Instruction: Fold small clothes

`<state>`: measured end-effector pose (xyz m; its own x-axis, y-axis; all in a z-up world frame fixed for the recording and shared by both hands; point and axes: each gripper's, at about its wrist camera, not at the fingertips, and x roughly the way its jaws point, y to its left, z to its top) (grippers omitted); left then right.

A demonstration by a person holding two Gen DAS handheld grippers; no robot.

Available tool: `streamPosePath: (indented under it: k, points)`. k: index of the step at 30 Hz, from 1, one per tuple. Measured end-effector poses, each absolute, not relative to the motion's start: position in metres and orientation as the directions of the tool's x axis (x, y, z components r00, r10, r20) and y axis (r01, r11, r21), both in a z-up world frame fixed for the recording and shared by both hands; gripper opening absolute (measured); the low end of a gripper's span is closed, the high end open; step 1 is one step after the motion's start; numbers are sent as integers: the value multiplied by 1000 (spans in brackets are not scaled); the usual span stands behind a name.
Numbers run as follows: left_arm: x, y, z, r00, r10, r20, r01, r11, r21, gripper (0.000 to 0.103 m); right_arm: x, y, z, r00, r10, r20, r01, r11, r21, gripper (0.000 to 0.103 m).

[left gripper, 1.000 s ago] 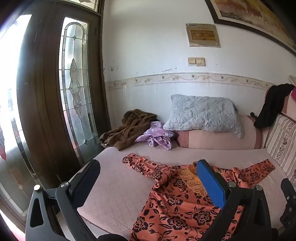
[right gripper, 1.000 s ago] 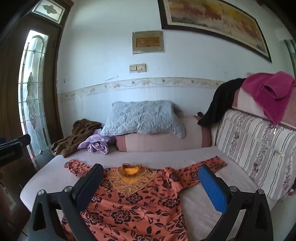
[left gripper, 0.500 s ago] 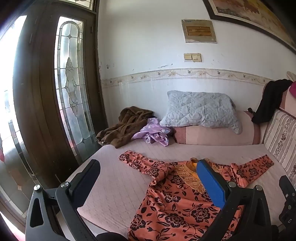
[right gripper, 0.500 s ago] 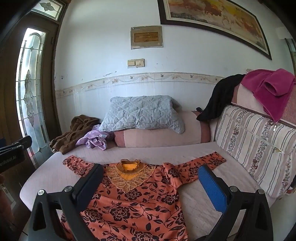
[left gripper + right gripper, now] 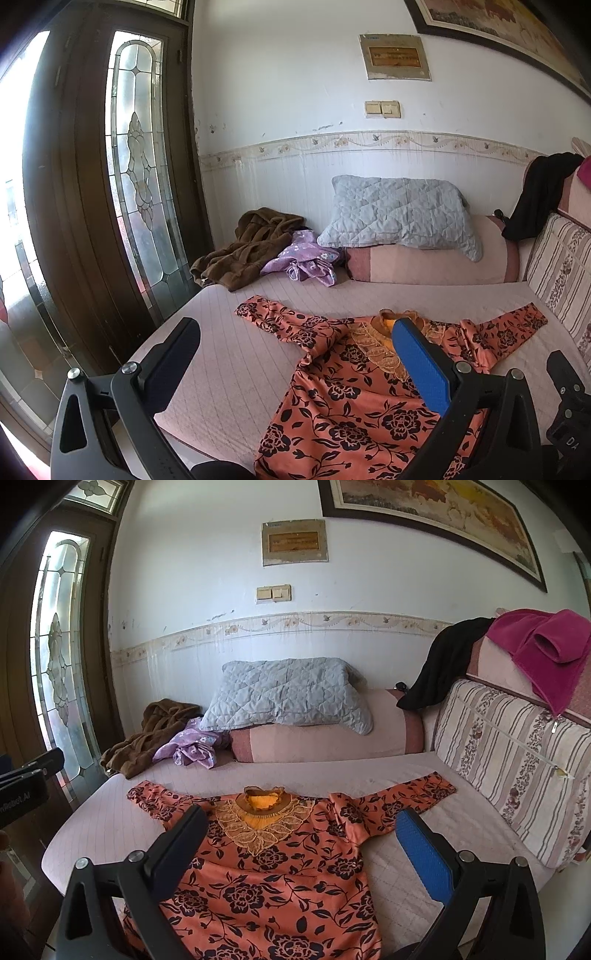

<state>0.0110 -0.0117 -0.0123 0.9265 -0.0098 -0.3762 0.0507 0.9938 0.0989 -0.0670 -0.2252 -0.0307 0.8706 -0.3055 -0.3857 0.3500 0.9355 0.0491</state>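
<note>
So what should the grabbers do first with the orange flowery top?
Probably lower the left gripper onto the left sleeve and fold it inward. The orange floral top lies flat on the daybed, sleeves spread, and both grippers, including the right gripper, hover open and empty.

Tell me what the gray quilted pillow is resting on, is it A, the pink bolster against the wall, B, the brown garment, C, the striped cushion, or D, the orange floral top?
A. In the right wrist view the gray quilted pillow lies on top of the pink bolster along the wall, apart from the orange floral top spread flat nearer the camera.
</note>
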Motion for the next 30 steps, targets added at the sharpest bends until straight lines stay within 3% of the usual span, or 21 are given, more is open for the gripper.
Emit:
streamPosePath:
  k: [30]
  points:
    - [21,-24,-28,914,-5,-406,59,991,122,103,-50,-220,-39,865,-273,-420,322,946,49,103]
